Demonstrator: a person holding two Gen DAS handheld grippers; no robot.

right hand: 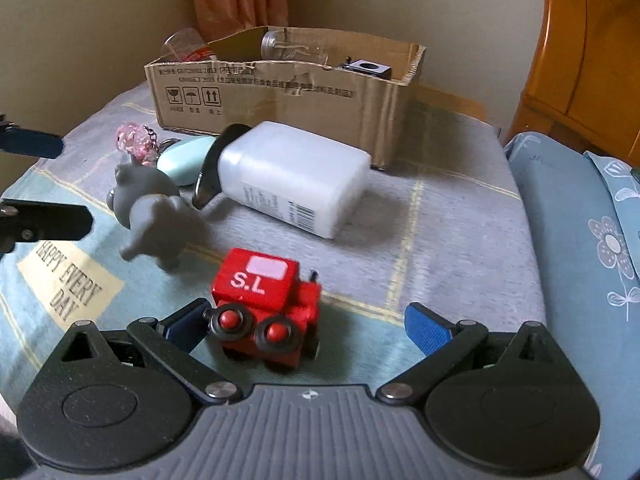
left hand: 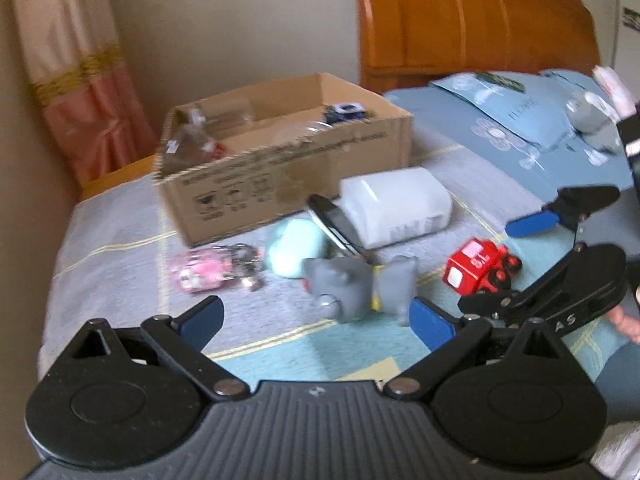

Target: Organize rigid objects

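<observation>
A grey toy elephant [left hand: 356,288] [right hand: 156,208] lies on the bedspread between the fingers of my open left gripper [left hand: 318,320], its leg close to the right pad. My right gripper [right hand: 308,322] is open around a red toy truck [right hand: 268,300] [left hand: 480,266] lettered "S.L", with neither pad pressing on it. Behind them lie a white bottle [left hand: 394,208] [right hand: 296,180] on its side with a black cap [right hand: 212,176], a mint-green object [left hand: 294,246] and a pink keychain [left hand: 208,272]. An open cardboard box [left hand: 280,156] [right hand: 280,92] holds clear glass jars and a small toy car [left hand: 346,112].
A wooden headboard [left hand: 460,20] and light-blue pillows [right hand: 580,240] bound the bed on one side. A curtain [left hand: 80,80] hangs behind the box by the wall. Each gripper shows in the other's view: the right gripper [left hand: 508,264] and the left gripper [right hand: 44,184].
</observation>
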